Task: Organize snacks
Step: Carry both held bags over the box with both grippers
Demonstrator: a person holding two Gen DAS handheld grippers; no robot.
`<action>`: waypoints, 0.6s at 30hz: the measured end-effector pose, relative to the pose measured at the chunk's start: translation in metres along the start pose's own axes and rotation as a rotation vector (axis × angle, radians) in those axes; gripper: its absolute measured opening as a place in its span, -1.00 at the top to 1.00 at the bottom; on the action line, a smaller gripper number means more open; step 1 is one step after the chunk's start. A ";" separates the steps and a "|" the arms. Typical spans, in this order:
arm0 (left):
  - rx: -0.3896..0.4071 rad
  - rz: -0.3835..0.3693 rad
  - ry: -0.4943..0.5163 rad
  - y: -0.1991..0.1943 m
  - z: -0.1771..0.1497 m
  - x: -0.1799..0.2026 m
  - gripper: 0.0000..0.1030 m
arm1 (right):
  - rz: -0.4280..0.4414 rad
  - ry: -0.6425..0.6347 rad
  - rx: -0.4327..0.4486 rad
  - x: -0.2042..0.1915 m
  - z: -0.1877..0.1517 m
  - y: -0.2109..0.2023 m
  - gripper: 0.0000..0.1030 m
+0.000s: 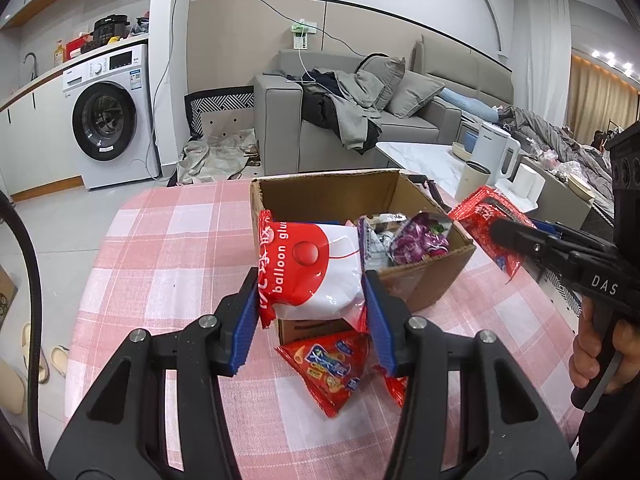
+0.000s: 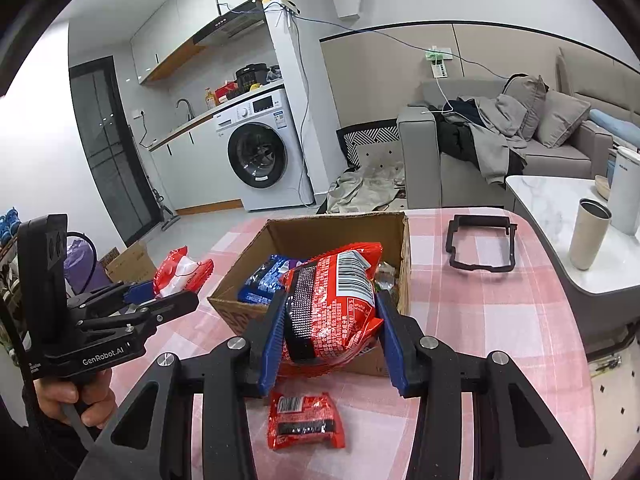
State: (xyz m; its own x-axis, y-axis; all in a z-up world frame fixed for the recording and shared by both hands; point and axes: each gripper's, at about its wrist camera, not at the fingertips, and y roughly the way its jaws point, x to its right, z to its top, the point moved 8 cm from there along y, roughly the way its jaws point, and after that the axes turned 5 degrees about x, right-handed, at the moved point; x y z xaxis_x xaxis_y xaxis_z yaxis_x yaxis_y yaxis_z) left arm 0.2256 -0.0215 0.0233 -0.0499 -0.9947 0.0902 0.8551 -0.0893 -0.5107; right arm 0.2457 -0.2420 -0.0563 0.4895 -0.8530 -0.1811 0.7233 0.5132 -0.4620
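Left wrist view: my left tongs (image 1: 310, 300) are clamped on one red-and-white balloon bag (image 1: 316, 268), held up in front of the near corner of the cardboard box (image 1: 424, 280). My right tongs (image 2: 330, 332) grip one red barcode bag (image 2: 336, 304), also lifted, over the box's near edge. One box, open-topped, sits on the pink checked tabletop (image 1: 168, 248), with a purple packet (image 1: 420, 240) and a blue packet (image 2: 266, 280) inside among others. Two more red packets lie on the tabletop: an orange-red triangular snack packet (image 1: 332, 368) and a small red packet (image 2: 304, 420).
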 end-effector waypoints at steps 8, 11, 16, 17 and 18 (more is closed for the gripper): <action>-0.004 0.013 0.006 0.016 0.011 -0.003 0.10 | -0.001 -0.004 -0.003 0.001 0.007 0.013 0.15; -0.005 0.015 0.011 0.022 0.015 -0.003 0.10 | 0.002 -0.005 -0.006 0.002 0.012 0.019 0.15; -0.006 0.012 0.016 0.035 0.020 0.003 0.10 | -0.002 -0.008 -0.005 0.003 0.020 0.024 0.15; -0.007 0.010 0.016 0.037 0.020 0.003 0.10 | -0.004 -0.009 -0.005 0.003 0.021 0.026 0.15; -0.008 0.009 0.016 0.041 0.021 0.004 0.10 | -0.004 -0.009 -0.006 0.003 0.023 0.028 0.15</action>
State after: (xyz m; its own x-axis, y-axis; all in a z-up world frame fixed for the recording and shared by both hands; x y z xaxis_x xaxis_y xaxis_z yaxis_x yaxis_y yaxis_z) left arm 0.2711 -0.0278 0.0213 -0.0505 -0.9961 0.0723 0.8516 -0.0808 -0.5180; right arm 0.2787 -0.2283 -0.0502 0.4914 -0.8539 -0.1714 0.7223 0.5095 -0.4675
